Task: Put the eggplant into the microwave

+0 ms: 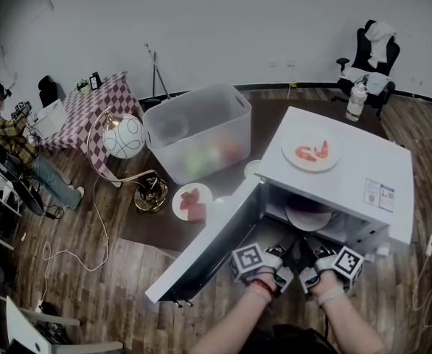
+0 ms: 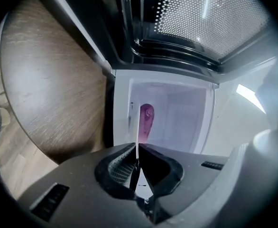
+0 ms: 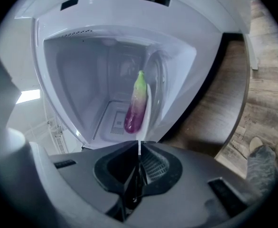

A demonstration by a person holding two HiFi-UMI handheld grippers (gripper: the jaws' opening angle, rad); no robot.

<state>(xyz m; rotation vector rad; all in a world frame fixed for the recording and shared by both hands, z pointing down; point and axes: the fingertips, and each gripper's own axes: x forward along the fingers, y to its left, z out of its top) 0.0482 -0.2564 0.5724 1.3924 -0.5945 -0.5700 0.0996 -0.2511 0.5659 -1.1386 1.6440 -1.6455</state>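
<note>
The white microwave stands with its door swung open to the left. A white plate sits in its cavity. Seen edge-on, the plate's rim carries the purple and green eggplant, which the left gripper view shows as a purple eggplant beside the thin rim. My left gripper is shut on the rim. My right gripper is shut on the same rim right next to it, at the cavity mouth.
On top of the microwave sits a second plate with red food. A clear plastic bin, a plate of red pieces and a globe lamp stand to the left. A person sits far left.
</note>
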